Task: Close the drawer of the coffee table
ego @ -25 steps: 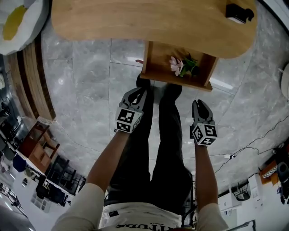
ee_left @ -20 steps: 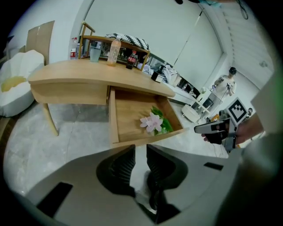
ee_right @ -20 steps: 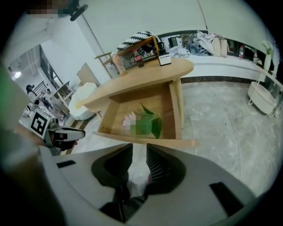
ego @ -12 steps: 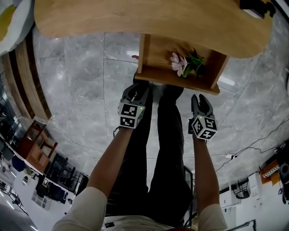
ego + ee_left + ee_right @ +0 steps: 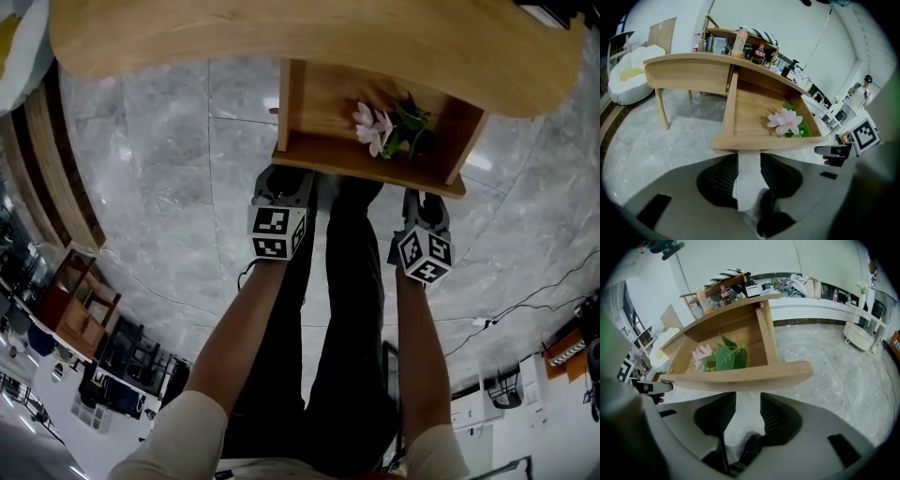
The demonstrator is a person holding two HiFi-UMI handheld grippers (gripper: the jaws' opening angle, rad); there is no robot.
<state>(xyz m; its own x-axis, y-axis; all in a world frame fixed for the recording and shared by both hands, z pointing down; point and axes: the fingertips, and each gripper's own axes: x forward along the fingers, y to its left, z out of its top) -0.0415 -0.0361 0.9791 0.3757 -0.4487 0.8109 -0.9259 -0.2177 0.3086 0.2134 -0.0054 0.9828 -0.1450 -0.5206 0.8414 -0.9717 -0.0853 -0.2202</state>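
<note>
Drawer (image 5: 370, 172) stands pulled out from under the bench (image 5: 281, 37) toward the near side, with a pink flower (image 5: 372, 129) and leaves lying inside. Left gripper (image 5: 283, 180) and right gripper (image 5: 422, 202) sit on the near side of the front panel, one toward each end. I read that as a setup for an even two-point push, so the drawer doesn't rack. Both sets of jaws have just been opening. They now stand apart with nothing between them, only floor (image 5: 169, 187) in the gap. Can't confirm contact with the panel. The close hasn't started.
</note>
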